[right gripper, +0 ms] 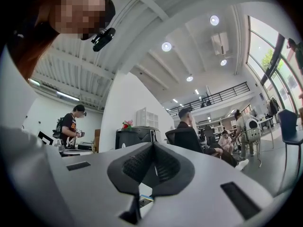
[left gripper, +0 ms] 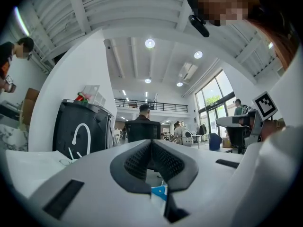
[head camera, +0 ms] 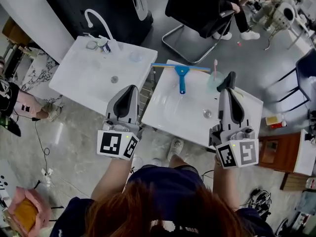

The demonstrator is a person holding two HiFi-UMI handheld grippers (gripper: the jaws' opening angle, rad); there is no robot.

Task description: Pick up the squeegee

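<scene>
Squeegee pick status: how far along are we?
Done: nothing; the squeegee lies untouched at the far edge of the right basin. In hand: nothing; left gripper and right gripper are both shut, empty, short of it. Left: open one, reach, grasp, lift.

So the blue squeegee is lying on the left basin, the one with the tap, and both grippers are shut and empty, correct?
Not quite: the head view shows the squeegee on the right basin, near its back edge, not on the one with the tap. The left gripper and right gripper are indeed both shut and empty.
</scene>
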